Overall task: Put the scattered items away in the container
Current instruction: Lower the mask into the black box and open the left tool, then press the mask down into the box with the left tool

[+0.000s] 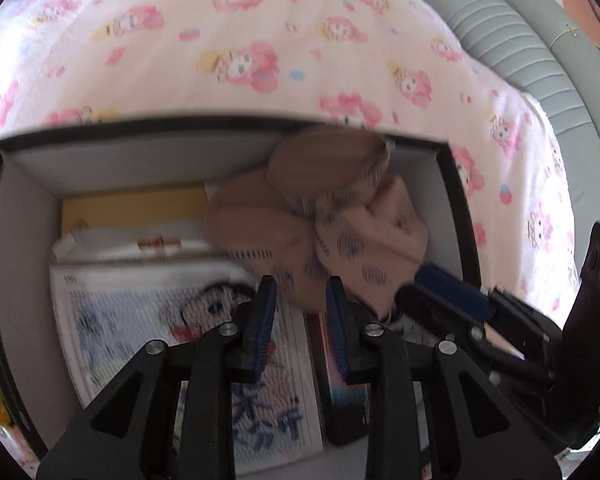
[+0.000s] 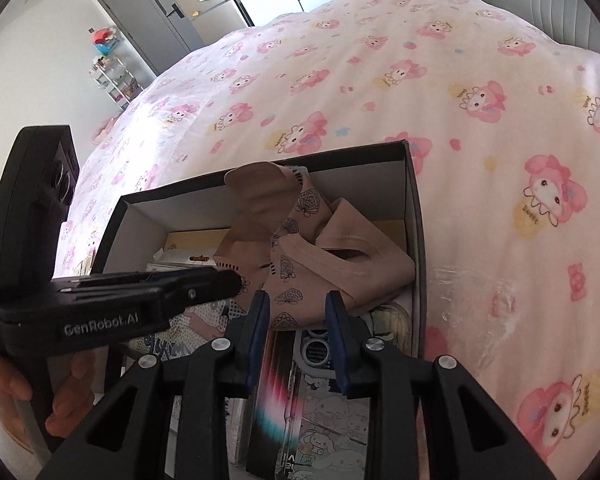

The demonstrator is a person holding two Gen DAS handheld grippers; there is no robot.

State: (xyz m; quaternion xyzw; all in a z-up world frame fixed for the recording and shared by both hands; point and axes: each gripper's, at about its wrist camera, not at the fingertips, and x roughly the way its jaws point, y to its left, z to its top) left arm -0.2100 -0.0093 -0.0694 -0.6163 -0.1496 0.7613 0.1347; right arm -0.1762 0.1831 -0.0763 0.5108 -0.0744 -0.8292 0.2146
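Soft tan printed cloth (image 2: pixel 300 256), matt black cardboard box (image 2: pixel 416 216) lined white, glossy printed paper packets (image 1: pixel 228 360), thin cotton bedsheet (image 2: pixel 380 100), matt black plastic tongs (image 2: pixel 298 320), blue ribbed rubber pads (image 2: pixel 334 320)

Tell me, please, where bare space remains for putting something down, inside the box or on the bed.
The pink bedspread beyond and right of the box is bare. Inside, booklets and cards cover the floor, the tan cloth fills the far right corner, and both grippers crowd the near side.
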